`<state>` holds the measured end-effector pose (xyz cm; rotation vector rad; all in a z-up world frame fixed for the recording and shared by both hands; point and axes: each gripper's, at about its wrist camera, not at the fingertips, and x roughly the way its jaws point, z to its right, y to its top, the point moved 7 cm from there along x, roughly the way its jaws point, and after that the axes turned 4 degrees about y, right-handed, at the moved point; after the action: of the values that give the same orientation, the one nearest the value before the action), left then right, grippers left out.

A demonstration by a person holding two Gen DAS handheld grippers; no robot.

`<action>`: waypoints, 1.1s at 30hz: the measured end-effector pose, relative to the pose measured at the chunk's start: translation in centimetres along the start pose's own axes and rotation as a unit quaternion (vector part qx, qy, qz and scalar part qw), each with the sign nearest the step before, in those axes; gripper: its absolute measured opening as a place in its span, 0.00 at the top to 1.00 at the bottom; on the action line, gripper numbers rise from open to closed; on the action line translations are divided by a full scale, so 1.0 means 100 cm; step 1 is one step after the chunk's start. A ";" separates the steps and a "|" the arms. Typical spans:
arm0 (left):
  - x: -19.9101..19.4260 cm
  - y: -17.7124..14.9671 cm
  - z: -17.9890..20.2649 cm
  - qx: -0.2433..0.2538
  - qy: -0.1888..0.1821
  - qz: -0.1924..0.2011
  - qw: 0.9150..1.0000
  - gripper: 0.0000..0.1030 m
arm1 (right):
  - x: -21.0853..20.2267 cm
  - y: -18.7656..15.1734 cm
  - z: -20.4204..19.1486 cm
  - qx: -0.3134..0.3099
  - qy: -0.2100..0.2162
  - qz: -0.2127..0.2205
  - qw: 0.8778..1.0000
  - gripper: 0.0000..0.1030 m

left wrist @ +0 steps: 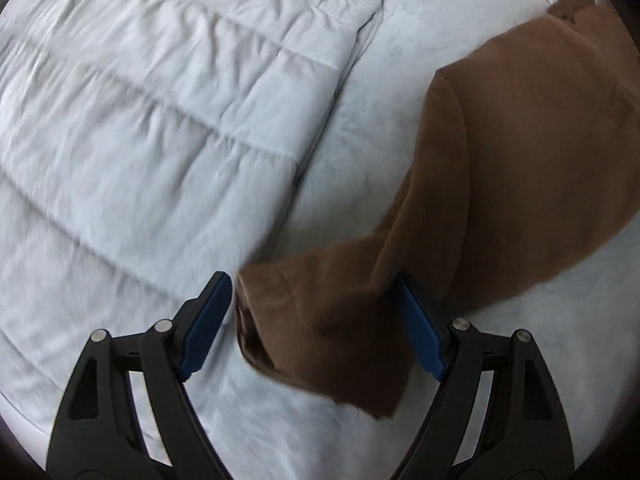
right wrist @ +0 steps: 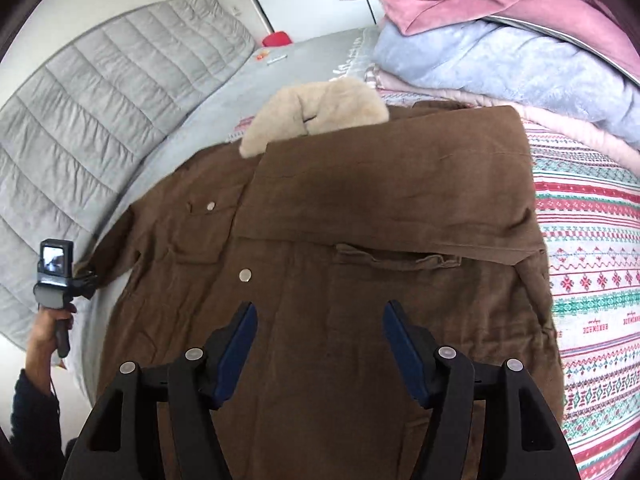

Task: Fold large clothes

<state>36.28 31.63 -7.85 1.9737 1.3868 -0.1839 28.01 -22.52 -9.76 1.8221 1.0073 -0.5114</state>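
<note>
A large brown corduroy jacket [right wrist: 320, 240] with a cream fleece collar [right wrist: 316, 116] lies spread on the bed. Its right sleeve [right wrist: 384, 200] is folded across the chest. My right gripper [right wrist: 318, 316] is open and empty above the jacket's lower front. In the left wrist view the jacket's left sleeve [left wrist: 460, 200] stretches out over the grey sheet. My left gripper [left wrist: 310, 284] is open, its jaws standing on either side of the sleeve's cuff [left wrist: 320, 328]. The left gripper also shows at the sleeve end in the right wrist view [right wrist: 86, 276], held by a hand.
A grey quilted blanket [left wrist: 140, 120] covers the bed's left side. A patterned striped blanket [right wrist: 592, 272] lies under the jacket's right side. Pink and blue folded bedding [right wrist: 500, 40] is piled at the back right. A red object [right wrist: 276, 39] sits at the far end.
</note>
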 end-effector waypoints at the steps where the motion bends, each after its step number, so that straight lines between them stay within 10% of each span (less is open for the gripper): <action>1: 0.001 0.006 0.000 0.003 -0.003 0.001 1.000 0.28 | -0.002 0.001 0.002 0.002 -0.001 0.004 1.000 0.36; 4: 0.001 0.015 0.005 0.018 -0.040 -0.026 0.999 0.89 | -0.013 0.005 0.011 0.012 0.003 0.015 1.000 0.36; 14: -0.098 0.069 -0.046 -0.100 -0.197 -0.024 0.975 0.92 | -0.057 0.021 0.026 0.051 0.073 0.067 0.994 0.36; 18: -0.189 0.113 -0.063 -0.156 -0.317 -0.008 0.935 0.92 | -0.094 0.028 0.024 0.083 0.171 0.072 0.979 0.36; 21: -0.265 0.147 -0.048 -0.170 -0.398 0.008 0.901 0.92 | -0.116 0.024 0.020 0.055 0.168 0.072 0.982 0.35; 27: -0.368 0.206 0.042 -0.187 -0.526 0.002 0.830 0.91 | -0.094 -0.006 0.028 0.096 0.218 -0.009 0.971 0.30; 30: -0.389 0.218 0.120 -0.190 -0.579 -0.046 0.792 0.90 | -0.079 -0.015 0.050 0.101 0.169 -0.007 0.980 0.30; 33: -0.386 0.219 0.204 -0.181 -0.596 -0.080 0.778 0.86 | -0.066 -0.021 0.080 0.114 0.101 -0.009 0.988 0.30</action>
<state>44.85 -14.43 6.02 0.9794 0.6188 -0.9728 23.20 -31.88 -9.88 2.1033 1.1396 -0.4741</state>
